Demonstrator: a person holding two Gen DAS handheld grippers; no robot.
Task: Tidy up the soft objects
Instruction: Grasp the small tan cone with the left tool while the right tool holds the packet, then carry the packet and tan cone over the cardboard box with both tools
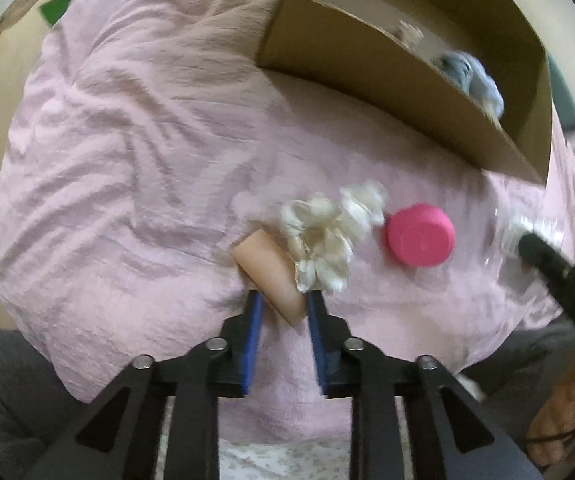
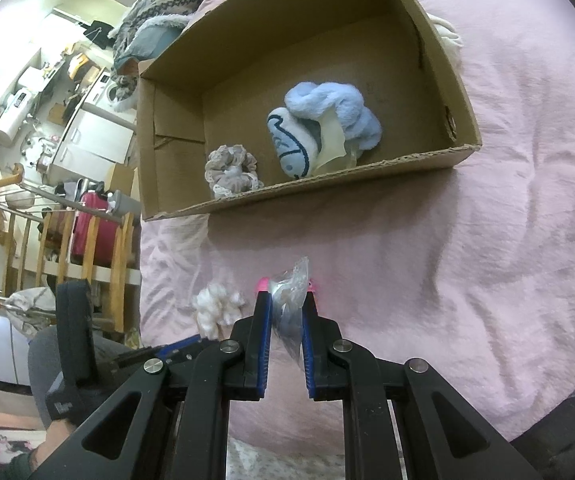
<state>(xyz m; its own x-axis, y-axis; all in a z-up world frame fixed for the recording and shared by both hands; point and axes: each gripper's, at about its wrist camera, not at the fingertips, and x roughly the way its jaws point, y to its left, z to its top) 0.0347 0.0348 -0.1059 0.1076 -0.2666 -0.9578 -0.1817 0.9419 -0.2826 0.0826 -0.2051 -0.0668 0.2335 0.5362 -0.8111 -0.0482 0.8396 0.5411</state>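
Gripping a peach foam cylinder (image 1: 271, 276), left tongs (image 1: 283, 300) sit lower center of the left wrist view, blue pads on both sides of it. White fluffy scrunchie (image 1: 327, 232) lies against the cylinder's top end; pink round sponge (image 1: 421, 236) just right of it, all on the pink bedspread (image 1: 127, 140). Right tongs (image 2: 287, 304) are clenched on a crinkled clear plastic bag (image 2: 289, 300), center-bottom of the right wrist view. Cardboard box (image 2: 367, 176) in the upper middle holds a blue plush slipper (image 2: 319, 128) and a lace scrunchie (image 2: 231, 172) at its near wall.
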